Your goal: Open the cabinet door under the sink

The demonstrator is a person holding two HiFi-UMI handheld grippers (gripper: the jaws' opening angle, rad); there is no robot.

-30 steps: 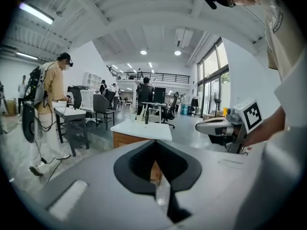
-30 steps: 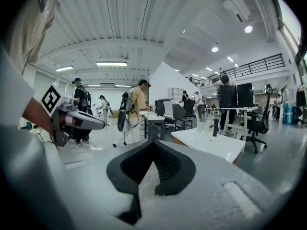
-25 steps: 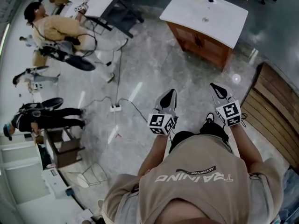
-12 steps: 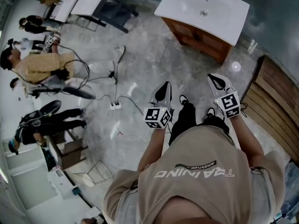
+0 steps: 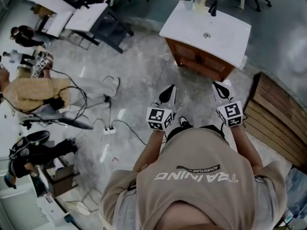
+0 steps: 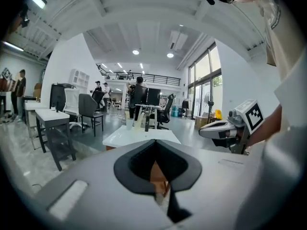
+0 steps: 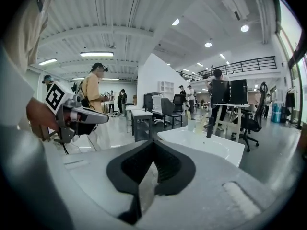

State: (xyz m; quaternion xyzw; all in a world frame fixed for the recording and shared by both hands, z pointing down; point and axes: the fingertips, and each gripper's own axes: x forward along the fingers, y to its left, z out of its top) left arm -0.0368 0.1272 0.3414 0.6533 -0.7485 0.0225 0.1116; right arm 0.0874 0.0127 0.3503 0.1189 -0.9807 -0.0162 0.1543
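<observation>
The wooden cabinet [image 5: 201, 61] under the white sink [image 5: 225, 36] stands well ahead of the left hand-held gripper [image 5: 168, 94] and the right hand-held gripper [image 5: 221, 88], both with jaws together and empty; its door looks rigid and light, probably best pulled by its handle or free edge.

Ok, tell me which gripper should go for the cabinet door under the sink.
Right, probably: the right gripper sits nearer the cabinet front than the left gripper; both are shut and empty.
</observation>
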